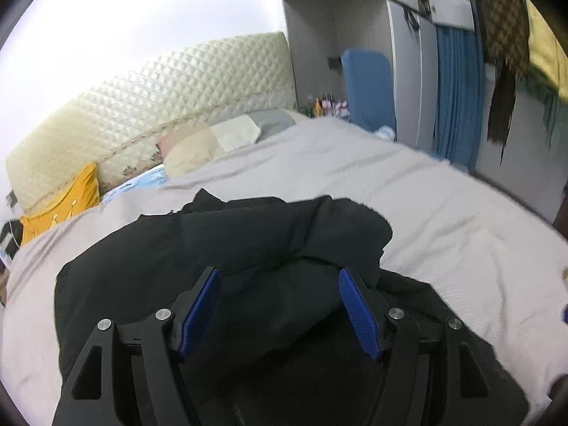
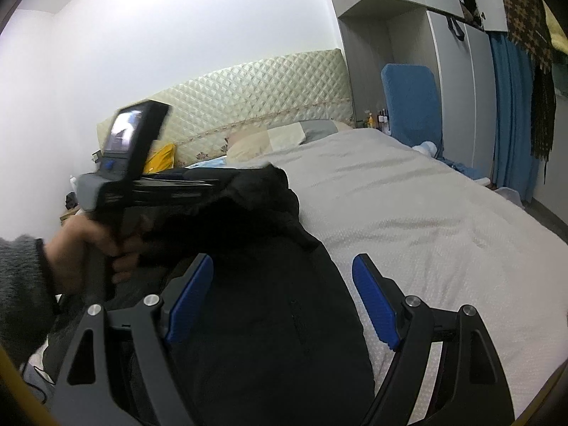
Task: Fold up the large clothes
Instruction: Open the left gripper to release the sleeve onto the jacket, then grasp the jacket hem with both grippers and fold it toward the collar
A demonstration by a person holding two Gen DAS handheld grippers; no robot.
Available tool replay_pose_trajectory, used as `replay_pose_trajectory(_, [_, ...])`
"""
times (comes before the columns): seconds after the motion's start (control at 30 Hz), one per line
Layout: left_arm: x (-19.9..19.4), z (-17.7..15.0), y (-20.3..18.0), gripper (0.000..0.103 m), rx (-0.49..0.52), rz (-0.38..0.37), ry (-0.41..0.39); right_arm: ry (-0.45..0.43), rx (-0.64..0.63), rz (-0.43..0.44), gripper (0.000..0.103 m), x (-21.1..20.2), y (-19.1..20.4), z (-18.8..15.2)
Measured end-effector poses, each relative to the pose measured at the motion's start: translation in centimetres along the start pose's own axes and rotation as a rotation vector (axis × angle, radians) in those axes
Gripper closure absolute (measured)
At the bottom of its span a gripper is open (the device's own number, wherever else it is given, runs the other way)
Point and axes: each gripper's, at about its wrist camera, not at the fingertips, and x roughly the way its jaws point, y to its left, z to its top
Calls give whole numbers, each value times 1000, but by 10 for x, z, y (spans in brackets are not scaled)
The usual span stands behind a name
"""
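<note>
I saw both the left gripper [image 1: 278,280] and right gripper [image 2: 284,266] spread wide, the black garment [image 1: 213,248] loose between their fingers.

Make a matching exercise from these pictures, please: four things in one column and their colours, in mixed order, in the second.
Things:
1. garment
2. bed cover
3. cushion by the headboard
4. curtain

Colours:
a. blue
b. yellow
c. black
d. pale grey

Pairs: 1-c, 2-d, 3-b, 4-a
</note>
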Motion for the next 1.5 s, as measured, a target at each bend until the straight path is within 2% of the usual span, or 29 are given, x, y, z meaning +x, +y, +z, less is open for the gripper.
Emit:
replay_pose_trajectory(0.2, [-49,-11,57,34,-160,-32,-71,-44,-23,42,22,-3,11,13])
replay_pose_trajectory(0.33, [-59,-18,90,34,-202,-11,-76,-61,-33,101,22,8,21,41])
replay_pose_trajectory(0.5, [-41,-25,133,34,-238,39,-63,-71,-45,142,22,41,35,84])
replay_pose_trajectory(0.63, [-11,-34,160,34,-283,73,-44,-25,-127,184,25,103,59,103])
replay_pose_trajectory(0.8, [42,-53,185,34,-315,97,16,111,-141,168,30,209,76,93])
replay_pose_trajectory(0.93, [61,-63,188,30,-283,88,-33,172,-161,102,34,267,73,72])
replay_pose_trajectory(1.03, [74,-66,190,29,-282,86,-36,170,-185,98,33,285,72,58])
replay_pose_trajectory(1.3, [105,-71,194,28,-292,92,-44,170,-195,104,32,319,71,49])
replay_pose_trajectory(1.5, [117,-72,198,28,-304,86,2,193,-193,103,32,335,71,45])
